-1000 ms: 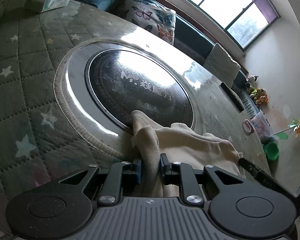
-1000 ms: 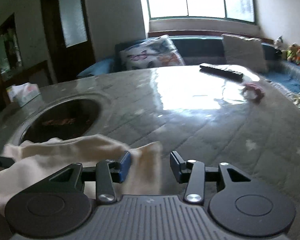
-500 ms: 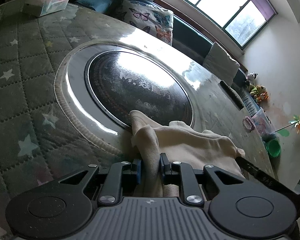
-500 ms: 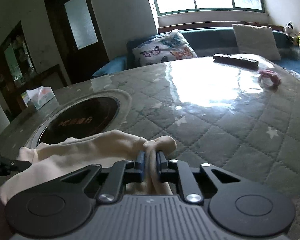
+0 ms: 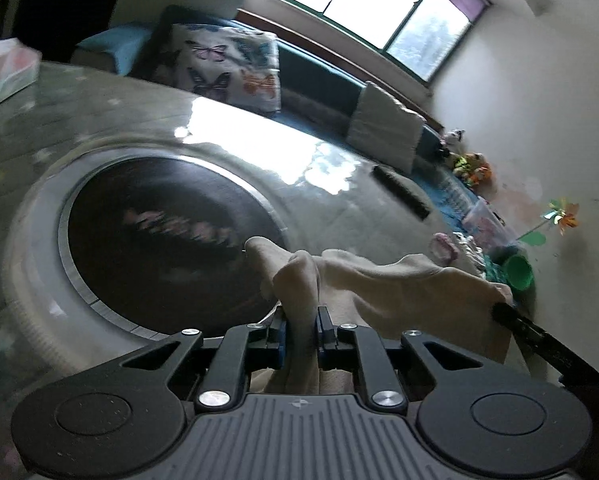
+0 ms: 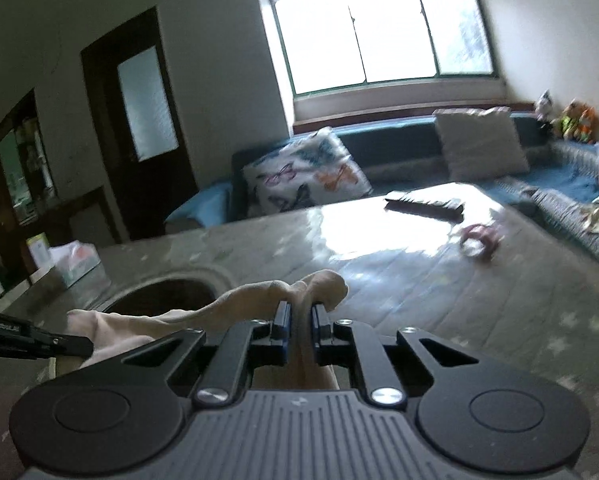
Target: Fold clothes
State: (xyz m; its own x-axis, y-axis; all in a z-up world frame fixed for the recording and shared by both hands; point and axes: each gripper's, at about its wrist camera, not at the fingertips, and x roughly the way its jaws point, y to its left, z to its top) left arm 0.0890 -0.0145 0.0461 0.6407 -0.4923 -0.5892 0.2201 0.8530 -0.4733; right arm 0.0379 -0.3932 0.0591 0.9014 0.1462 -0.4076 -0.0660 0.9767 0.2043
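Note:
A cream-coloured garment (image 5: 395,284) hangs stretched between my two grippers above the quilted table. My left gripper (image 5: 301,320) is shut on one bunched end of it, in front of the round dark cooktop (image 5: 167,244). The right gripper's finger (image 5: 539,336) shows at the garment's far right end. In the right wrist view my right gripper (image 6: 300,316) is shut on the other bunched end of the garment (image 6: 203,308), and the left gripper's finger (image 6: 27,338) shows at the left. The cloth below both grippers is hidden.
The table (image 6: 439,292) carries a tissue box (image 6: 77,266), a dark remote control (image 6: 423,204) and a pink hair tie (image 6: 479,238). Behind it stands a sofa with a butterfly cushion (image 6: 303,176) and a white cushion (image 6: 479,142). A green cup (image 5: 519,272) sits at the right.
The right gripper closed on the garment's edge. Both grippers then lifted, raising the cloth off the table and tilting the views upward.

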